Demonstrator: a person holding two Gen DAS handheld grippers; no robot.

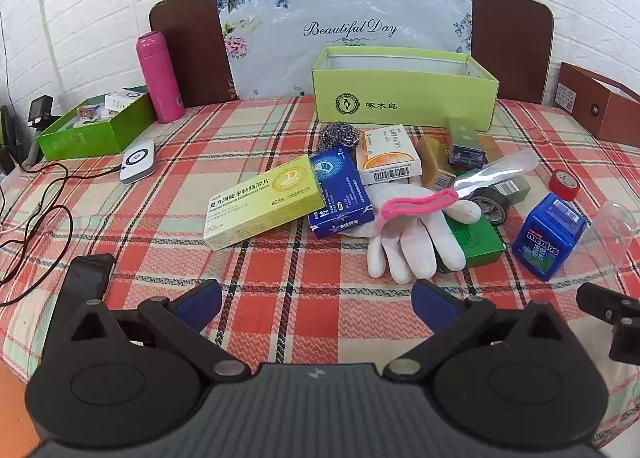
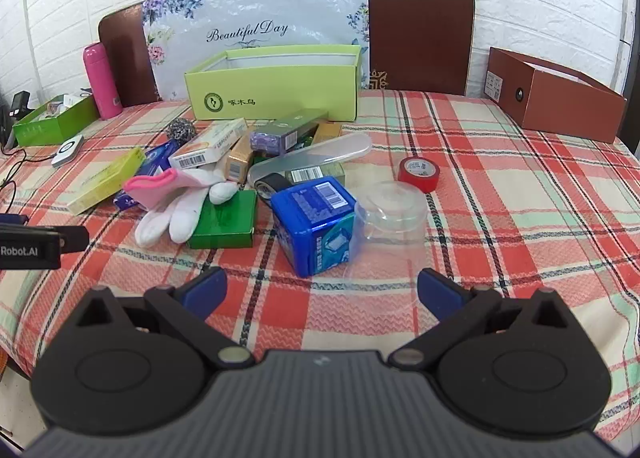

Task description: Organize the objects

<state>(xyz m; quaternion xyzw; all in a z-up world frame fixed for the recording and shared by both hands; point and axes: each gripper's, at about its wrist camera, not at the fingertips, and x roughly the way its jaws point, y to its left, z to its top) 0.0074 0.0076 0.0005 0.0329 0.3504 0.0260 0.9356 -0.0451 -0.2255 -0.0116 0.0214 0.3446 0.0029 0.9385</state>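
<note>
Both tools, left tool (image 1: 316, 300) and right tool (image 2: 322, 290), hang fully open and empty above bare plaid table (image 2: 520, 218). Beyond them lies the clutter: white glove (image 1: 416, 234), blue mentos box (image 2: 316, 222), then the open lime-green box (image 1: 404, 94) at the far edge.

Both wrist views are angled down across the plaid tablecloth (image 1: 280, 298) from its near edge; the light green box (image 2: 272, 94) at the far edge is shared.
</note>
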